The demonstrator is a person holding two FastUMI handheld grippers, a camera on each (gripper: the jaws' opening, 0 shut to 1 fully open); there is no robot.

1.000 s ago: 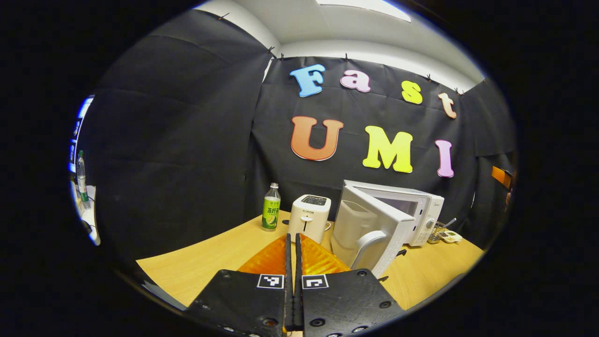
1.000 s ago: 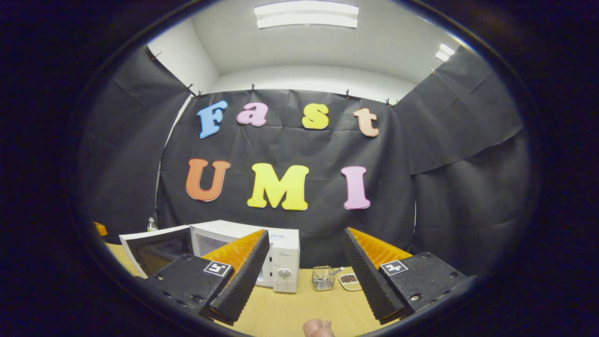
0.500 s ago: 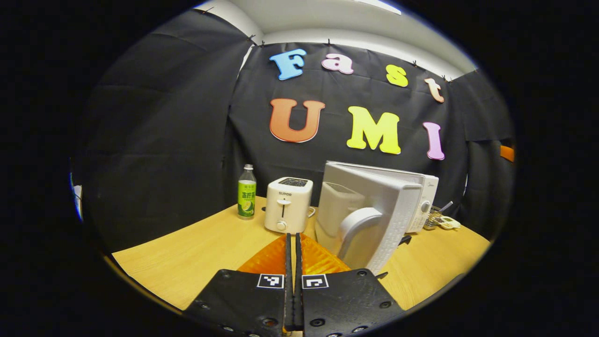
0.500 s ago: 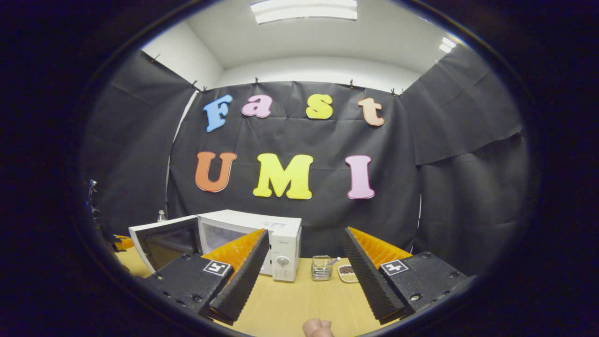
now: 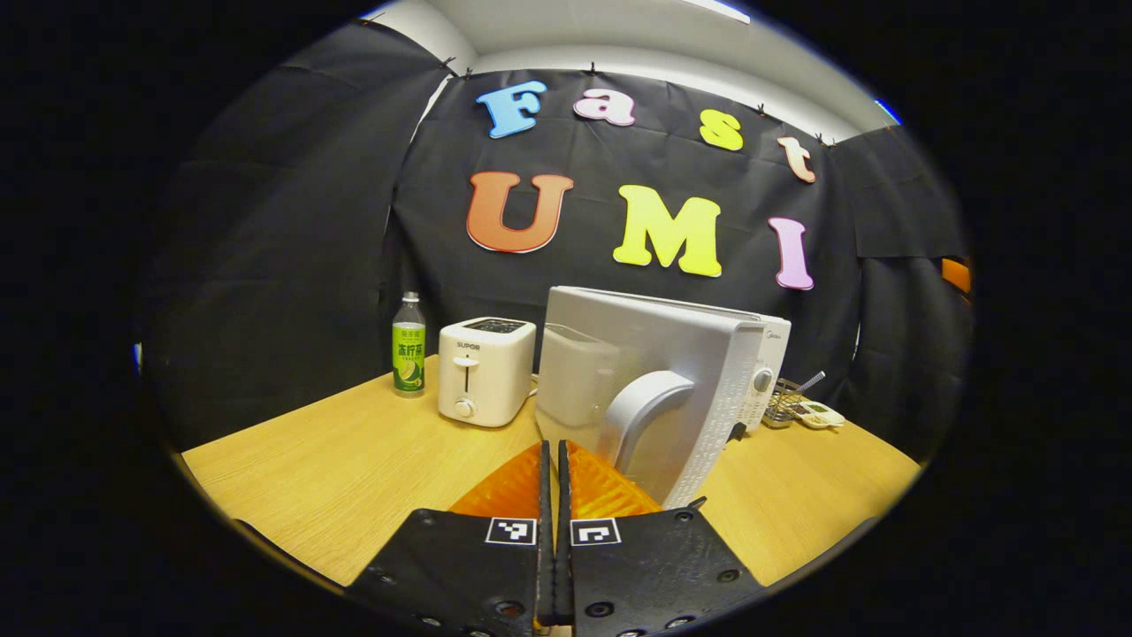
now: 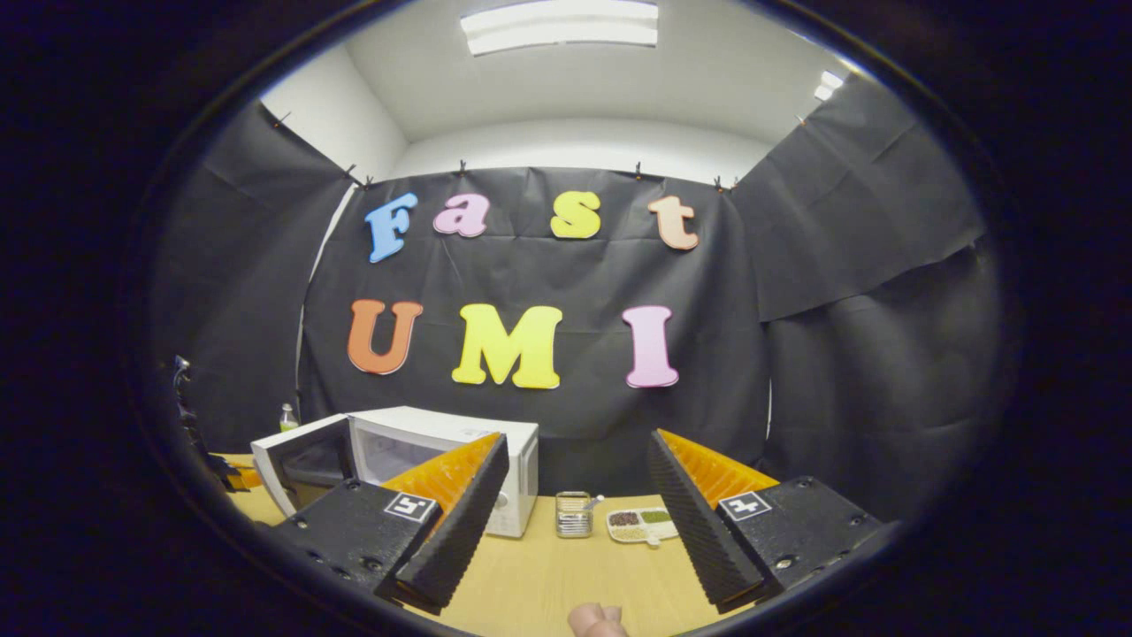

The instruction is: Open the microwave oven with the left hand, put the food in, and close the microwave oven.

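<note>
- You're holding the left gripper [image 5: 554,460] with its fingers pressed together, nothing between them, low over the light wooden table [image 5: 354,469].
- Its fingers are pointing at the white microwave oven door [image 5: 646,389], which is standing swung open, curved white handle [image 5: 641,416] just beyond the tips; can't tell if they're touching.
- The white microwave oven [image 6: 442,451] is sitting toward the table's back, cavity exposed.
- You're holding the right gripper [image 6: 575,495] spread wide, empty, above the table.
- A white divided dish of food [image 6: 641,524] is lying right of the microwave oven, beside a small wire basket [image 6: 573,515].
- A white toaster [image 5: 485,370] and green-labelled plastic bottle [image 5: 409,347] are standing left of the door.
</note>
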